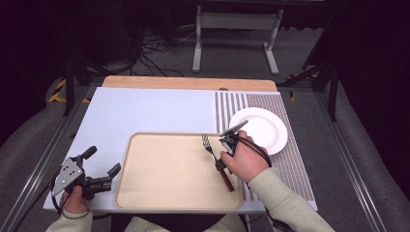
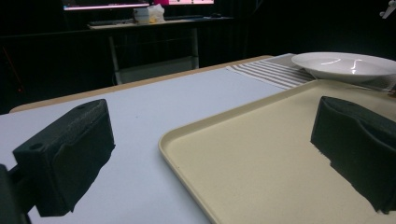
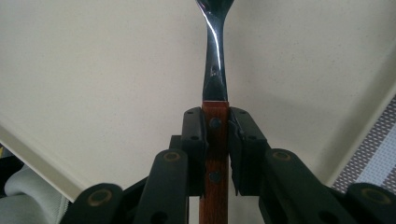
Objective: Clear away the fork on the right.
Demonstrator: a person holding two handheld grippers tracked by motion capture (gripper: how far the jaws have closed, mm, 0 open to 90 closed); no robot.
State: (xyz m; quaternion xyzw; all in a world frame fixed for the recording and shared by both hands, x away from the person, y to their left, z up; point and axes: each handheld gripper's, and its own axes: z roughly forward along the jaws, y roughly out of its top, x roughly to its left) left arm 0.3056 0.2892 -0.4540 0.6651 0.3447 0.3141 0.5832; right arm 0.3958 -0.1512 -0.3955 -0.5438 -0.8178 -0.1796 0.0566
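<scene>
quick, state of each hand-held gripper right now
Left hand-held gripper: open, nothing between its jaws, at the tray's left edge.
Right hand-held gripper: closed on the fork by its wooden handle, over the tray.

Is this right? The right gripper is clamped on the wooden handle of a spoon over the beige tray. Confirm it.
Not quite: it is a fork, not a spoon; the high view shows its tines. The rest holds: the right gripper is clamped on its wooden handle over the beige tray.
</scene>
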